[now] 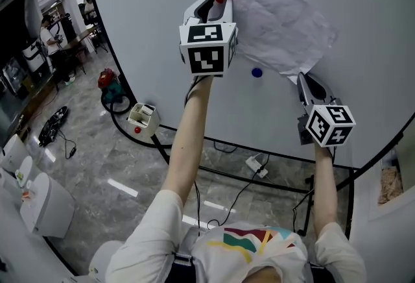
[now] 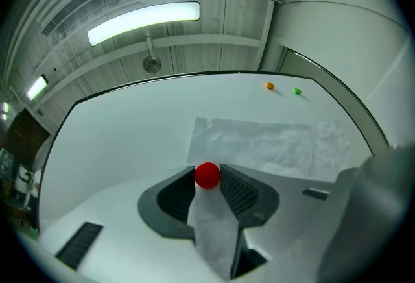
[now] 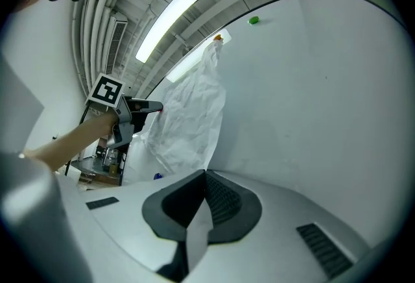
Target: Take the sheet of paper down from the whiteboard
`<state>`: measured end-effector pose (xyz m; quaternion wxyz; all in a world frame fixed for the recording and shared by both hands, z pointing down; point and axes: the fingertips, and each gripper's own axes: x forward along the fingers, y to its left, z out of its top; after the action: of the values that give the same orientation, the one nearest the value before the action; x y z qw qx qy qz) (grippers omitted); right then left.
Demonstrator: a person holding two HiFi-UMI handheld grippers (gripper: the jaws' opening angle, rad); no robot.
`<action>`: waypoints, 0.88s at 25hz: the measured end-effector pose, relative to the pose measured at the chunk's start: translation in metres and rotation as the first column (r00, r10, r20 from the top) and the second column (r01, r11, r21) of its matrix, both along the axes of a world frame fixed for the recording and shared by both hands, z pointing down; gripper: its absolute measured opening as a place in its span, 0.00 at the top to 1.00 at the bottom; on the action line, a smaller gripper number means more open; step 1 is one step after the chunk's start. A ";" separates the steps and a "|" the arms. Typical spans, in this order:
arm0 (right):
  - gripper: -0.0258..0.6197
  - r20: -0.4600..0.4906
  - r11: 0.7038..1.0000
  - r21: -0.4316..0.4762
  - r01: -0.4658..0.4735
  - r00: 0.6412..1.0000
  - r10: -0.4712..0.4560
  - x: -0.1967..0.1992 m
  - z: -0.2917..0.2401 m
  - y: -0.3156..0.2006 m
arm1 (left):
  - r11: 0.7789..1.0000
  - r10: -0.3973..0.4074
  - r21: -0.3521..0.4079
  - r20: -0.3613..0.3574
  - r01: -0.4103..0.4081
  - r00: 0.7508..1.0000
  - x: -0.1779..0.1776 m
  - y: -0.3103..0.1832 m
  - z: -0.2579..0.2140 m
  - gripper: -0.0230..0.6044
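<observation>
While my left claw (image 1: 218, 4) holds the red magnet (image 2: 207, 175) between its two pads, with the jaws about half apart, I should pull it straight away from the whiteboard (image 1: 149, 28) and not slide it. I think sliding would drag or tear the sheet of paper (image 1: 272, 22). The sheet lies crumpled on the board and spreads from the red magnet to the right and downward; the magnet sits on its upper left corner. My right claw (image 1: 302, 80) is fully closed on the lower corner of the sheet, well below and to the right of the red magnet. So I judge the sheet will not fall when the magnet comes off. That grip must be firm, but without pulling yet. A blue magnet (image 1: 257, 72) is below the red magnet, just off the edge of the sheet. Both my arms are raised. The left forearm is stretched up toward the red magnet. The right one is lower, and its claw points upward at the board.
</observation>
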<state>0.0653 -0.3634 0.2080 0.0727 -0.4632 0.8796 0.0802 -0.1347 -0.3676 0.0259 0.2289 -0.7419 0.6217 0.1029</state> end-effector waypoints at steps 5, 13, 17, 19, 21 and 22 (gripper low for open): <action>0.94 0.021 1.000 -0.007 -0.014 1.000 0.014 0.005 -0.003 0.000 | 1.000 -0.024 0.004 -0.040 0.024 0.999 -0.028 -0.003 -0.007 0.70; 0.94 0.037 0.998 -0.031 -0.054 0.998 0.055 0.010 0.001 0.001 | 0.999 -0.028 0.015 -0.063 0.029 0.998 -0.049 -0.001 -0.010 0.70; 0.94 0.034 0.998 -0.019 -0.058 0.998 0.059 0.008 -0.002 0.008 | 0.996 -0.010 0.089 -0.101 0.019 0.995 -0.052 0.024 -0.013 0.70; 0.94 0.034 0.998 -0.013 -0.058 0.998 0.059 0.009 -0.002 0.011 | 0.992 0.013 0.124 -0.105 0.000 0.994 -0.049 0.045 -0.012 0.70; 0.94 0.039 0.998 -0.013 -0.059 0.997 0.059 0.010 0.000 0.013 | 0.989 0.035 0.148 -0.100 -0.020 0.994 -0.042 0.067 -0.006 0.70; 0.94 0.044 0.998 -0.013 -0.058 0.997 0.059 0.011 0.000 0.015 | 0.988 0.047 0.153 -0.094 -0.032 0.994 -0.038 0.076 -0.001 0.70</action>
<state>0.0760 -0.3484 0.2085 0.0870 -0.4909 0.8643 0.0671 -0.1726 -0.2912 0.0249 0.2518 -0.7287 0.6078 0.1903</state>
